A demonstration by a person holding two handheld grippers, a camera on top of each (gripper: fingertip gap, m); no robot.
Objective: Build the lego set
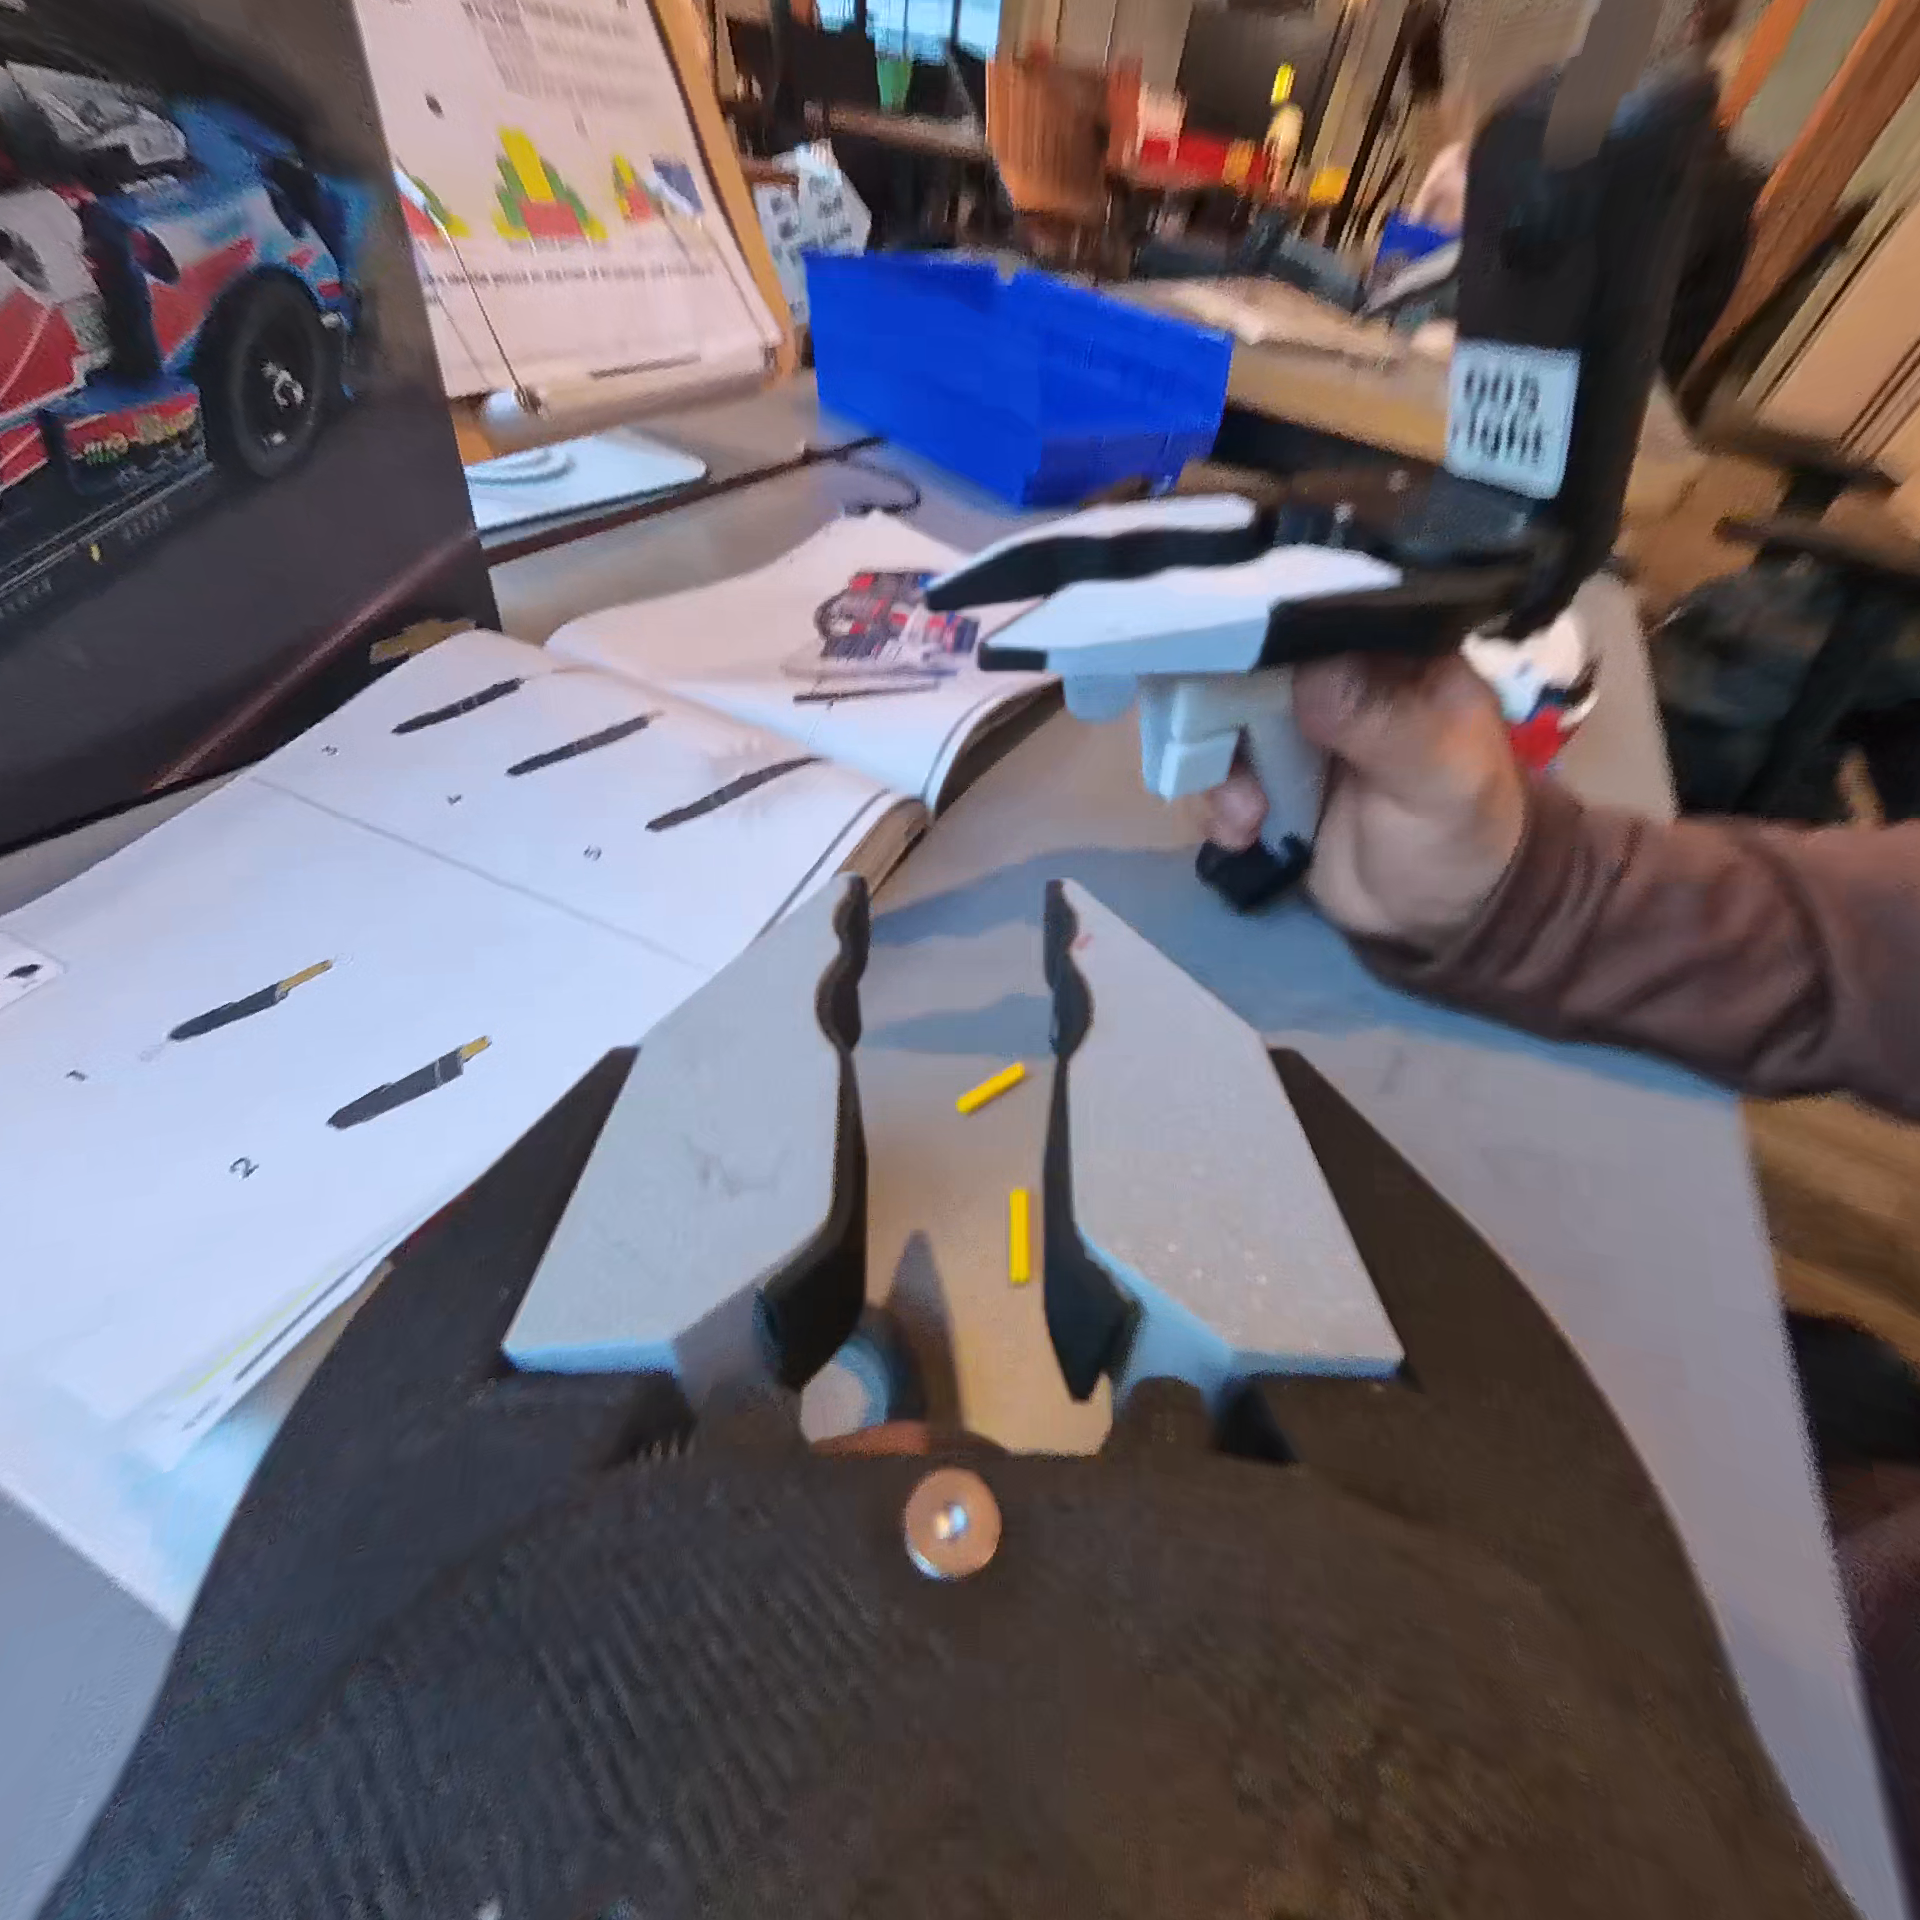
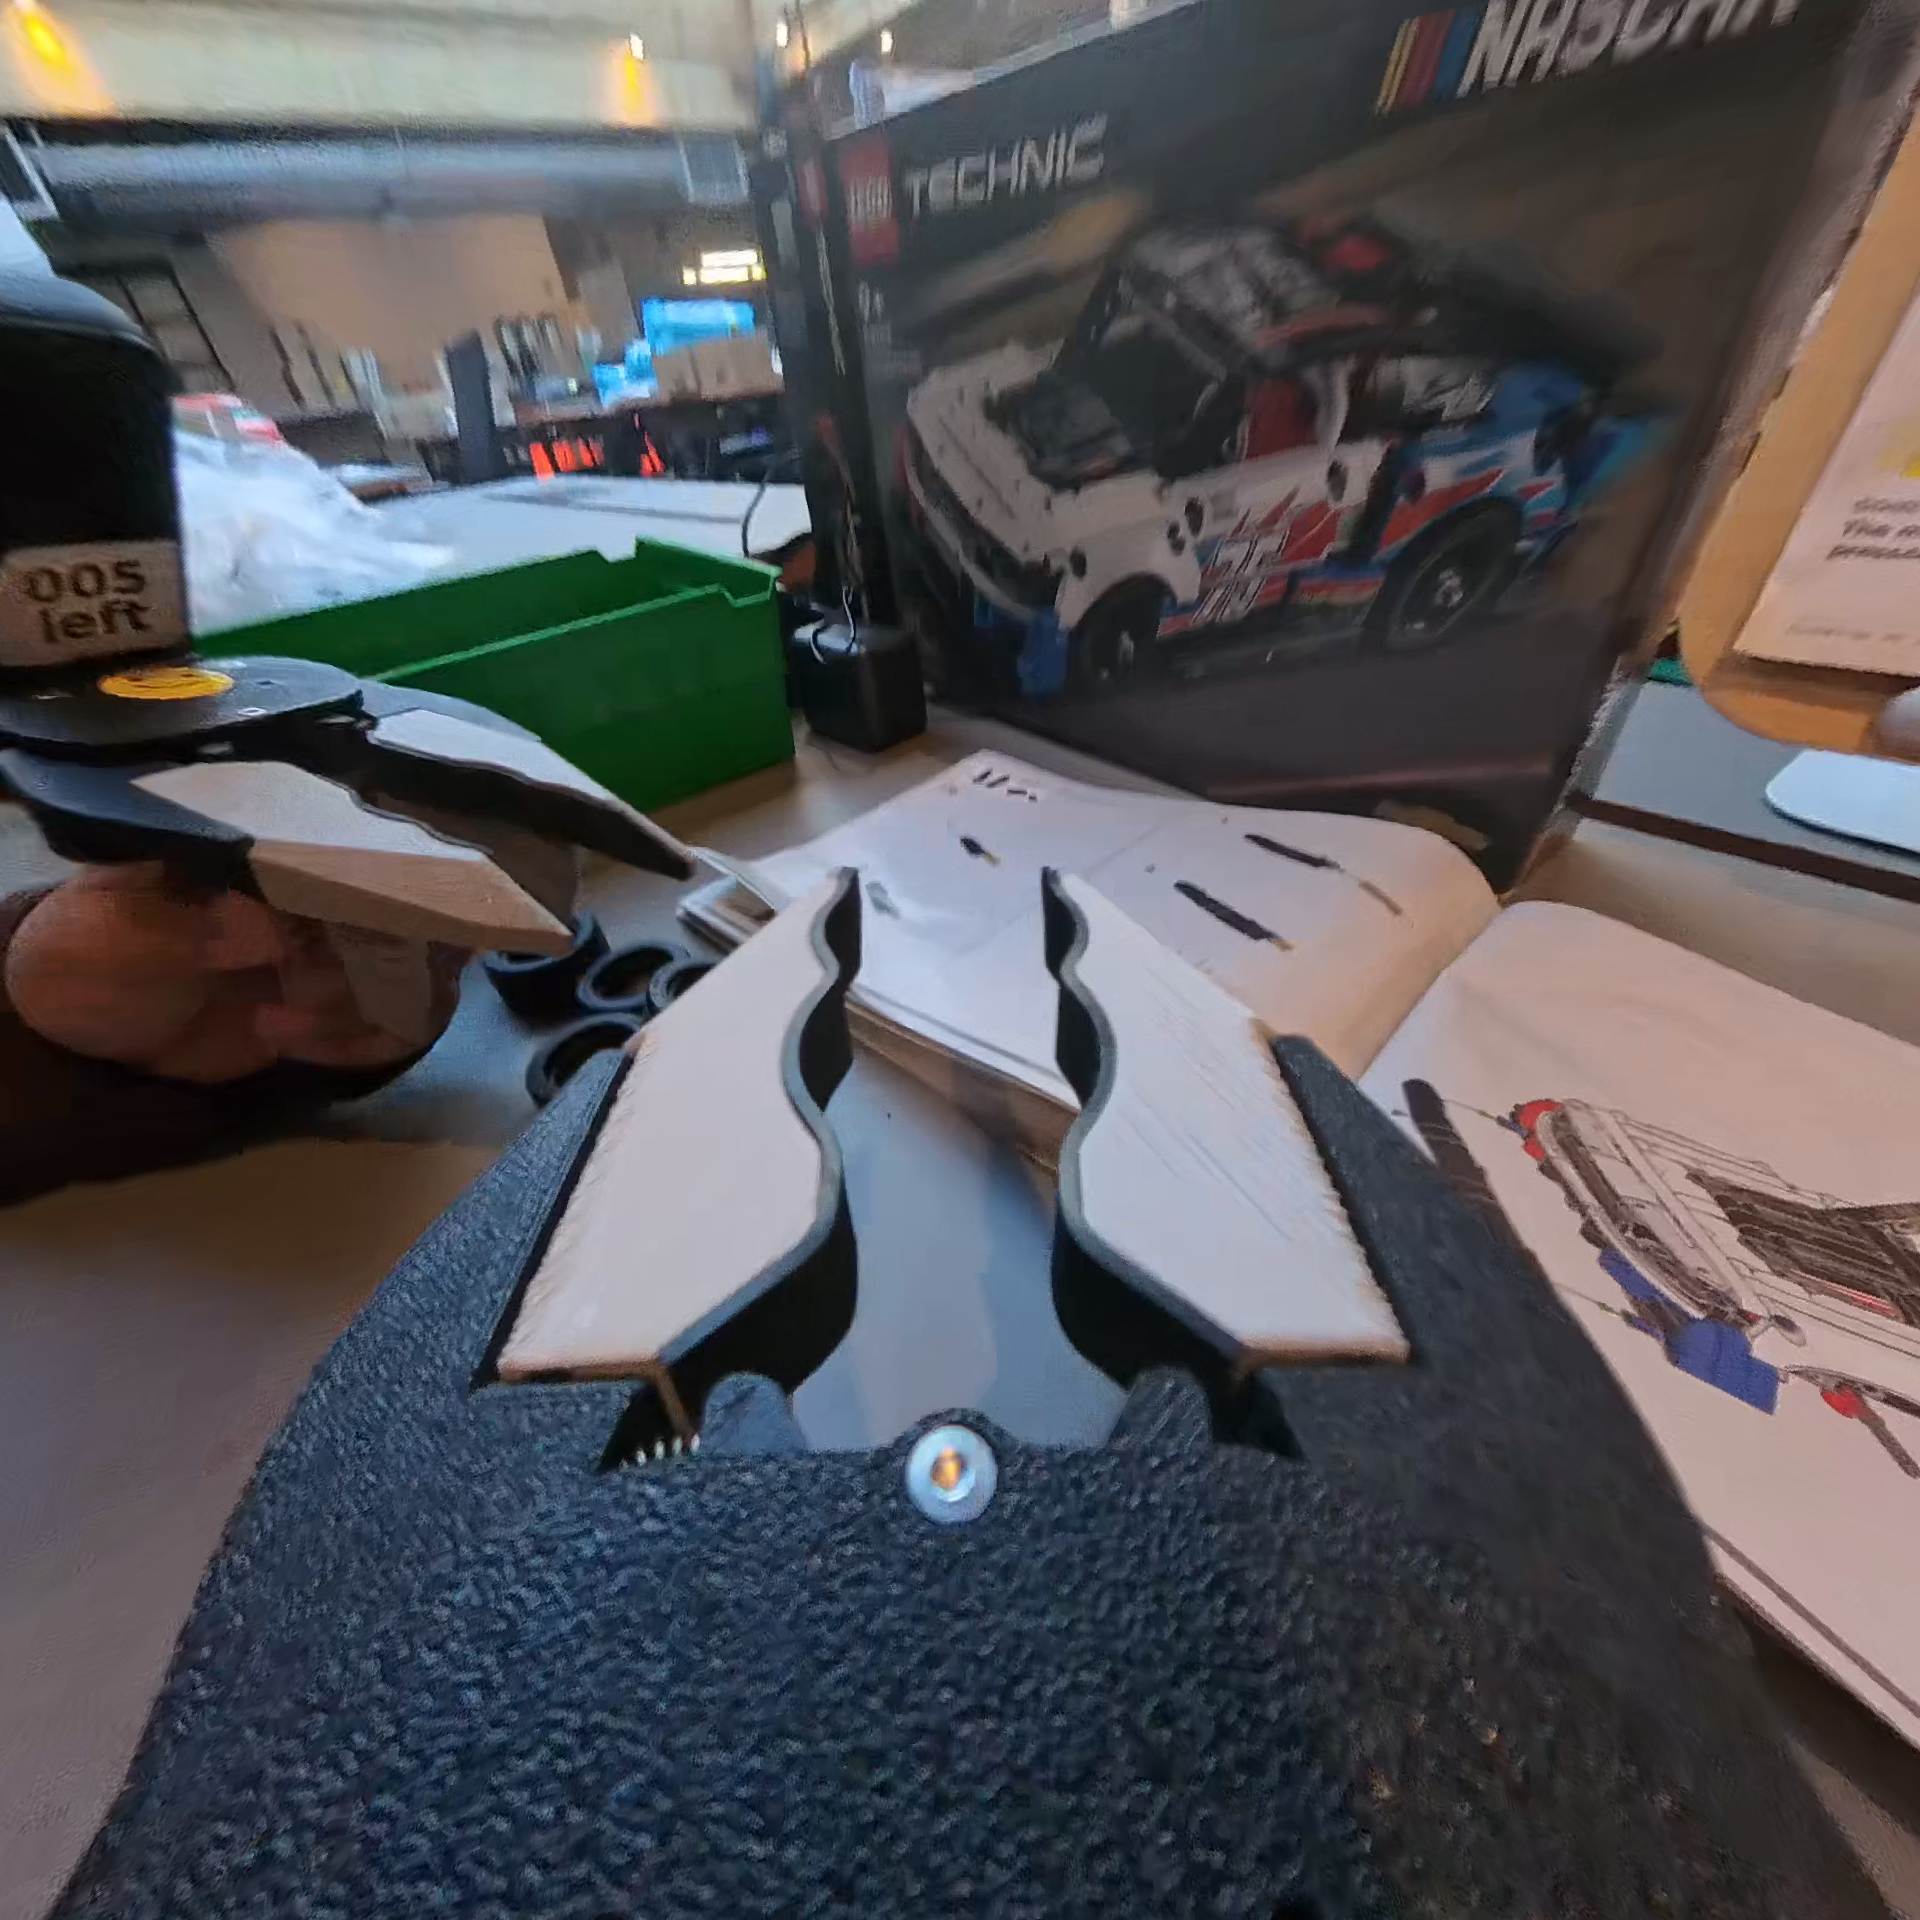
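My left gripper (image 1: pixel 954 914) is open with nothing between its fingers, held above the grey table. Two small yellow lego rods (image 1: pixel 990 1088) (image 1: pixel 1019 1235) lie on the table under its fingers. The open instruction booklet (image 1: pixel 436 914) lies to its left. My right gripper (image 2: pixel 951 904) is open with nothing between its fingers, held over the booklet (image 2: pixel 1164 904). It also shows in the left wrist view (image 1: pixel 961 623), held in a hand at the right. The left gripper shows in the right wrist view (image 2: pixel 623 899) at the left, above several black tyres (image 2: pixel 592 987).
The lego set's box (image 2: pixel 1299 468) stands behind the booklet. A green bin (image 2: pixel 582 665) sits at the back left of the right wrist view. A blue bin (image 1: pixel 1018 364) stands behind in the left wrist view. A printed sheet with a car drawing (image 2: pixel 1714 1247) lies at the right. The left gripper's tips are roughly 8 centimetres from the right gripper's.
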